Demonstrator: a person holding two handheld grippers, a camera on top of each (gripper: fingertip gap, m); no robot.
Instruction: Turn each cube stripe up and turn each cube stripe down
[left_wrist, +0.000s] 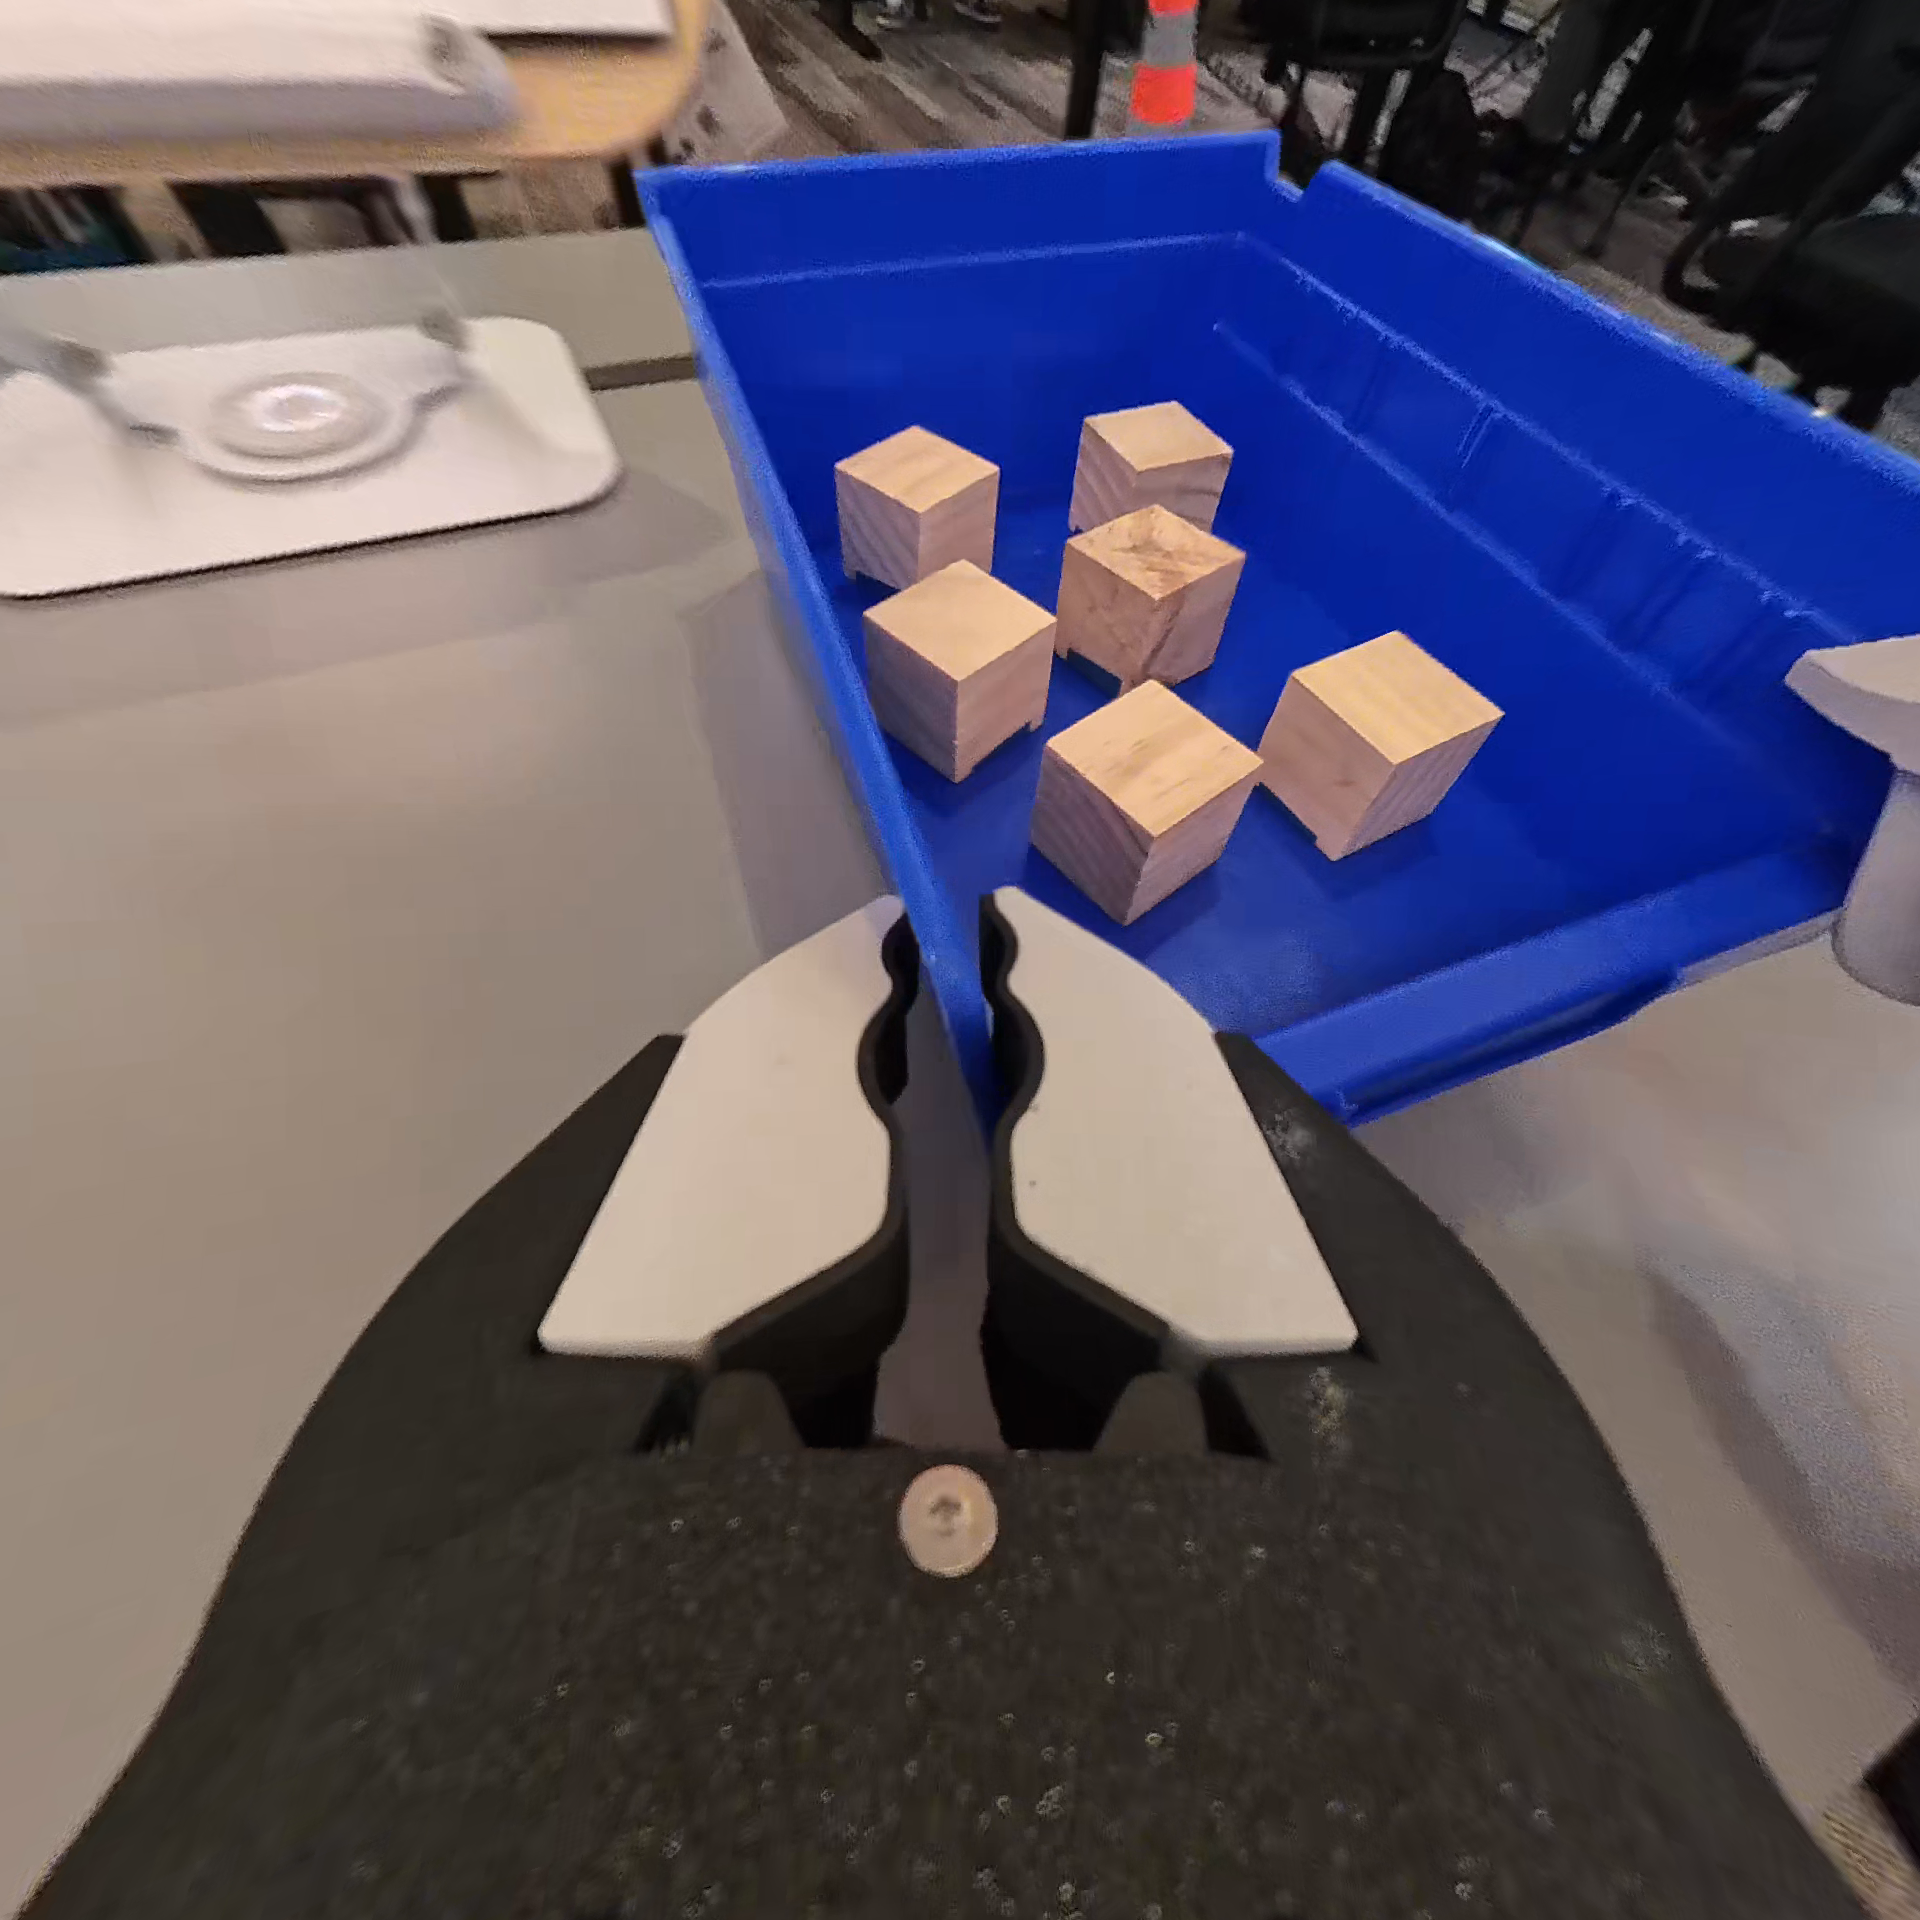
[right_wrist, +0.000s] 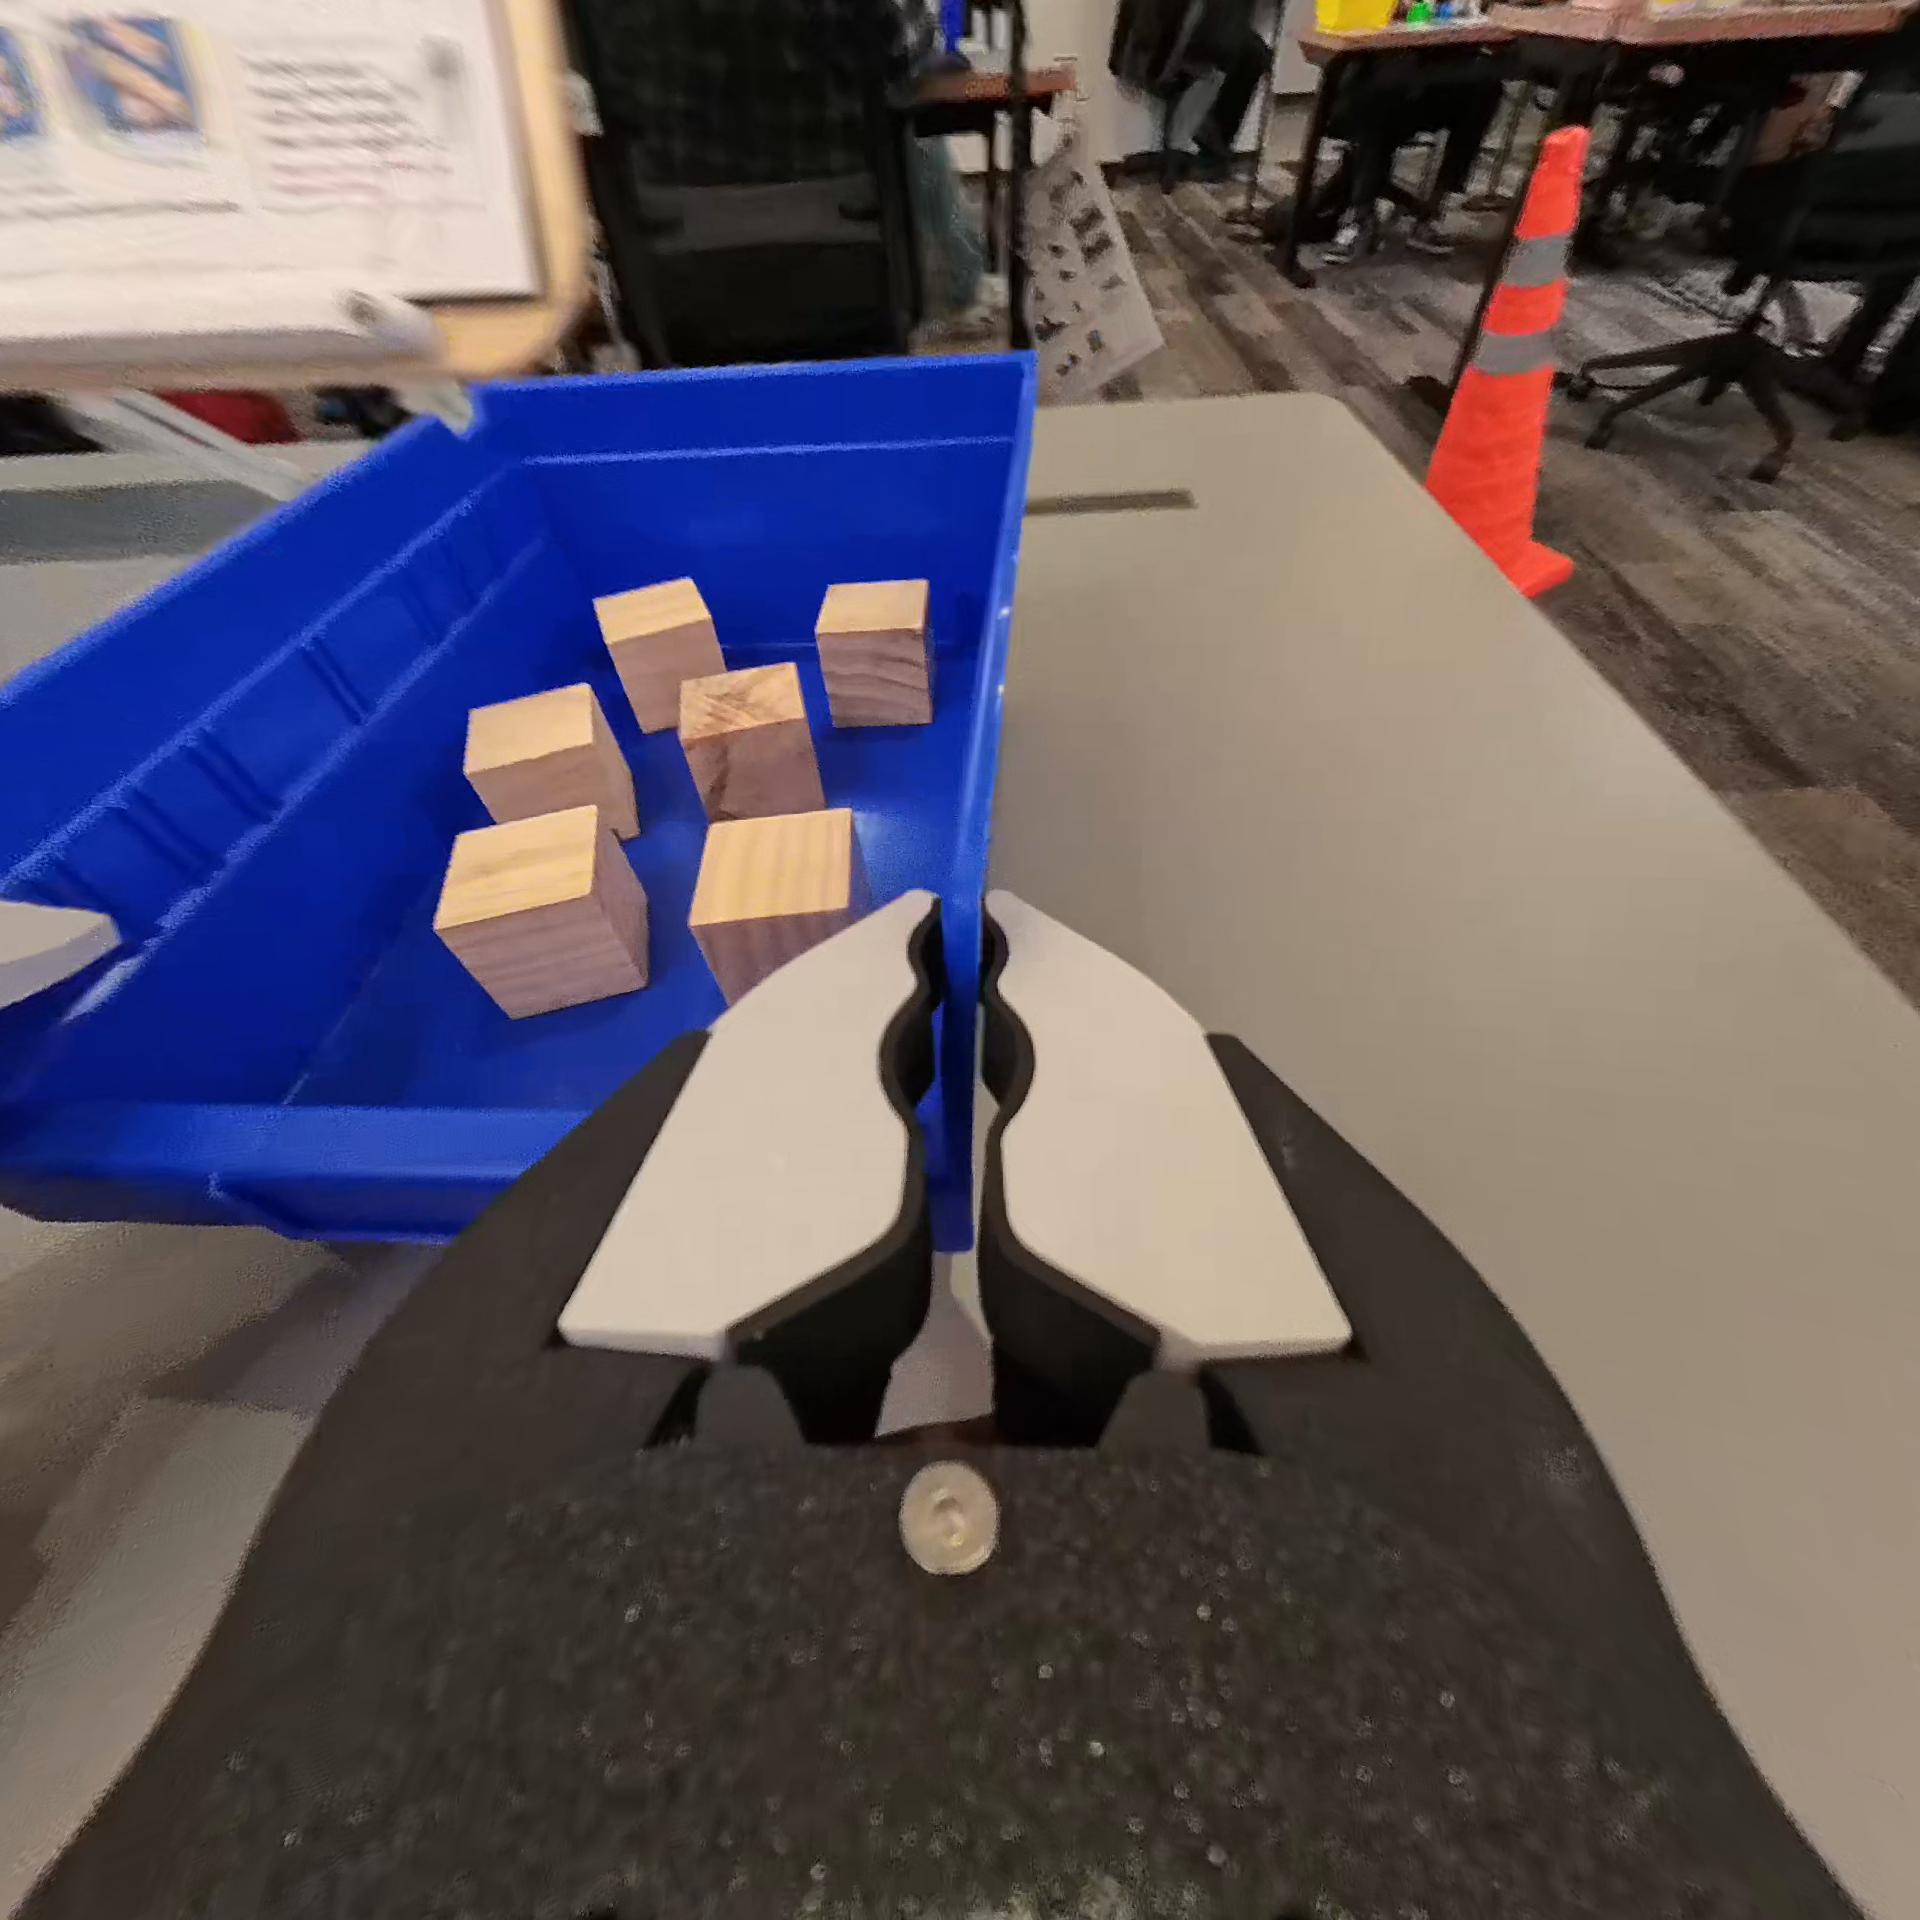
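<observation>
Far left on the grey table (left_wrist: 312, 831): a white mat (left_wrist: 312, 468) with a clear plastic item lying on it, blurred.

Left gripper (left_wrist: 948, 920): fingers nearly together, pinching the left side wall of the blue bin (left_wrist: 1558, 540) near its near corner. The wall runs straight up through the narrow gap between the two pale pads.

Inside the bin, six wooden cubes (left_wrist: 1143, 795) stand on the floor, loosely clustered toward the near half. Some touch at edges; the rightmost one (left_wrist: 1377, 743) stands slightly apart. All show plain wood on top. Small notches show at the bottom edges of several; no stripe can be made out on any upper face.

Right gripper (right_wrist: 961, 914): likewise clamped on the bin's right side wall (right_wrist: 997, 623), one finger inside, one outside. The nearest cube (right_wrist: 774, 883) sits just beside its inner finger.

Far right, on the floor beyond the table: an orange traffic cone (right_wrist: 1507, 395) with grey bands.
</observation>
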